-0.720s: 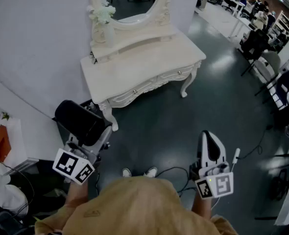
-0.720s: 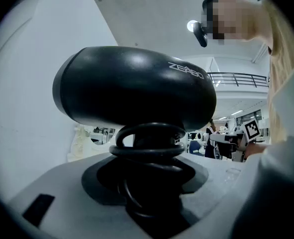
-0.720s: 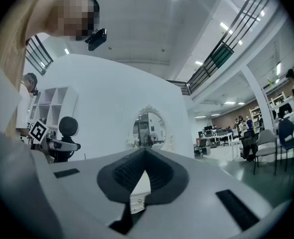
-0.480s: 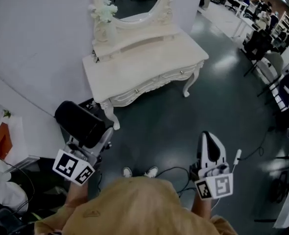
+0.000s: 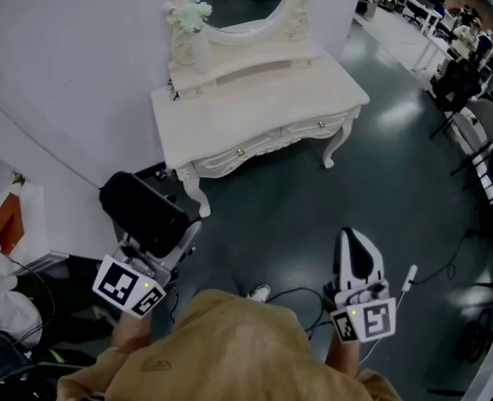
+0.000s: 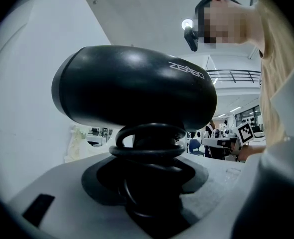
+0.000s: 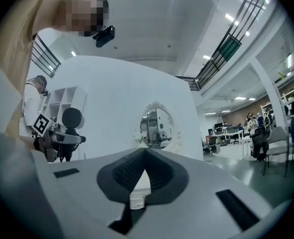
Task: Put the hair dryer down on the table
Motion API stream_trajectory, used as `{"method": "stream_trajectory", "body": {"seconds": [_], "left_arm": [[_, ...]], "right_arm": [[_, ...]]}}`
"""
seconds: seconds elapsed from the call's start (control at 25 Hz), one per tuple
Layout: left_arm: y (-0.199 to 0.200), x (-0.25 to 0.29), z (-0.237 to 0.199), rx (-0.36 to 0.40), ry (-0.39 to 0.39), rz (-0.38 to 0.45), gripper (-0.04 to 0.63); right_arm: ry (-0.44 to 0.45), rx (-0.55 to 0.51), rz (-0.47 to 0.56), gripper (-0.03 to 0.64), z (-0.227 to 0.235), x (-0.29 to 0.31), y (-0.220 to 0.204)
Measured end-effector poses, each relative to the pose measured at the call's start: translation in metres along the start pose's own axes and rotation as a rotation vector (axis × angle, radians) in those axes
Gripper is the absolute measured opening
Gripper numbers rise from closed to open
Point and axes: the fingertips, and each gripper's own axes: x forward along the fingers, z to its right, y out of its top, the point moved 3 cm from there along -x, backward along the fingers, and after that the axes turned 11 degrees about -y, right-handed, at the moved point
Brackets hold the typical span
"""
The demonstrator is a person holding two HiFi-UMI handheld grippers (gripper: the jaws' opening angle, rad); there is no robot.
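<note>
A black hair dryer (image 5: 142, 211) is held over the floor at the lower left of the head view, with my left gripper (image 5: 178, 239) shut on its handle. In the left gripper view the dryer's barrel (image 6: 137, 88) lies crosswise above the jaws, and its black cord (image 6: 148, 149) is coiled round the handle between them. My right gripper (image 5: 357, 239) is at the lower right, shut with nothing in it; its pads meet at the tips (image 7: 146, 152). The white dressing table (image 5: 313, 86) stands ahead against the wall, a short way beyond both grippers.
On the table's back stand an oval mirror (image 5: 238, 2) and a white vase of flowers (image 5: 190, 25). A cable (image 5: 301, 293) runs over the dark floor by a shoe (image 5: 259, 293). Office chairs (image 5: 472, 111) stand at the right, a white shelf (image 5: 12, 224) at the left.
The view has shifted, so the dressing table sits a little further right and lower. One shoe has gone out of sight. Both grippers keep their places, and the dryer stays gripped.
</note>
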Motion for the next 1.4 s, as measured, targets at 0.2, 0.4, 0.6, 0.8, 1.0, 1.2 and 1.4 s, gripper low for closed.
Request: {"method": "stream_trajectory", "body": {"seconds": [0.2, 0.4, 0.6, 0.8, 1.0, 1.2, 1.4], "left_arm": [[-0.009, 0.012, 0.005, -0.019, 0.001, -0.013, 0.233], [-0.015, 0.028, -0.007, -0.044, 0.0, -0.024, 0.233], [-0.031, 0.066, -0.035, -0.074, -0.026, -0.024, 0.233], [-0.026, 0.125, -0.082, -0.062, -0.073, -0.008, 0.233], [-0.016, 0.183, -0.152, -0.079, -0.127, 0.008, 0.233], [-0.011, 0.232, -0.22, -0.074, -0.169, 0.022, 0.233], [-0.024, 0.27, -0.265, -0.103, -0.221, -0.007, 0.233]], "right_arm": [[0.044, 0.012, -0.037, 0.002, 0.006, 0.005, -0.009], [0.073, 0.001, -0.047, 0.002, 0.012, 0.027, -0.009], [0.089, -0.017, -0.072, 0.002, 0.017, 0.06, -0.02], [0.075, -0.024, -0.105, 0.003, 0.034, 0.119, -0.025], [0.072, -0.031, -0.072, 0.002, 0.036, 0.213, -0.001], [0.064, -0.058, -0.073, 0.003, 0.028, 0.294, 0.004], [0.037, -0.05, -0.087, 0.003, 0.023, 0.348, -0.005]]}}
